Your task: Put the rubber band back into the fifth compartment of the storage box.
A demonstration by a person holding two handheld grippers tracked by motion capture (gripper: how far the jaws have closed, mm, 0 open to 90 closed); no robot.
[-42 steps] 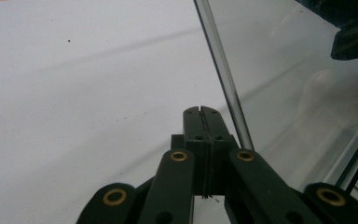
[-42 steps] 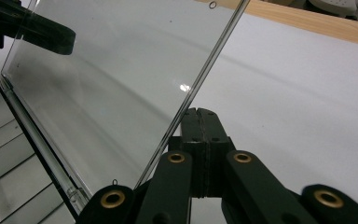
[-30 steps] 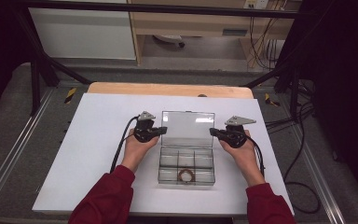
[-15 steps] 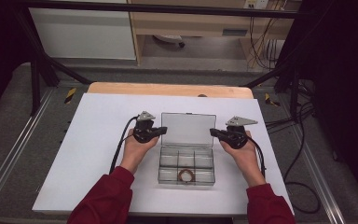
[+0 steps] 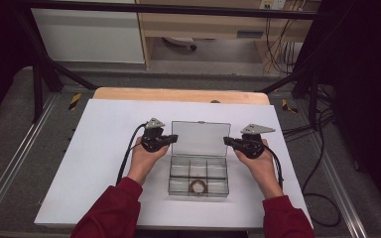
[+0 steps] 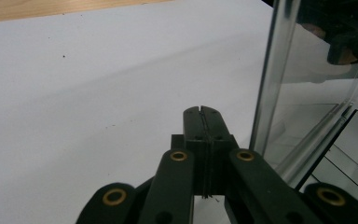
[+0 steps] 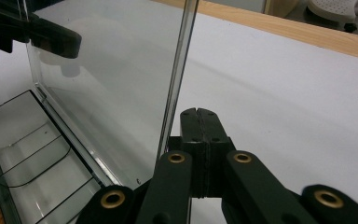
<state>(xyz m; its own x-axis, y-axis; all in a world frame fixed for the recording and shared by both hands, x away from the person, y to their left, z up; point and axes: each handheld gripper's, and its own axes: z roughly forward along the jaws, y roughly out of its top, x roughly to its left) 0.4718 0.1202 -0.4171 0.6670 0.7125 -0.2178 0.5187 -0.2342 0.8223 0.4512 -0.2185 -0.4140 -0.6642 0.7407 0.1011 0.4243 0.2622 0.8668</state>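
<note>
We see the left gripper [image 5: 174, 139] clenched on nothing, just beside the left edge of the clear box's [image 5: 198, 174] raised lid [image 5: 200, 139]. The right gripper [image 5: 226, 141], likewise clenched empty, sits beside the lid's right edge. The box rests on the white table [image 5: 104, 148].

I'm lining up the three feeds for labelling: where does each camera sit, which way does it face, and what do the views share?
High view: above the person's side, looking forward and down on the white table; both forearms, left gripper and right gripper flank the clear box.
Left gripper view: rides the left gripper, jaws shut, beside the box's upright lid.
Right gripper view: rides the right gripper, jaws shut, beside the lid's opposite edge.
Shared: the lid and table; each gripper view shows the other gripper through the lid.
</note>
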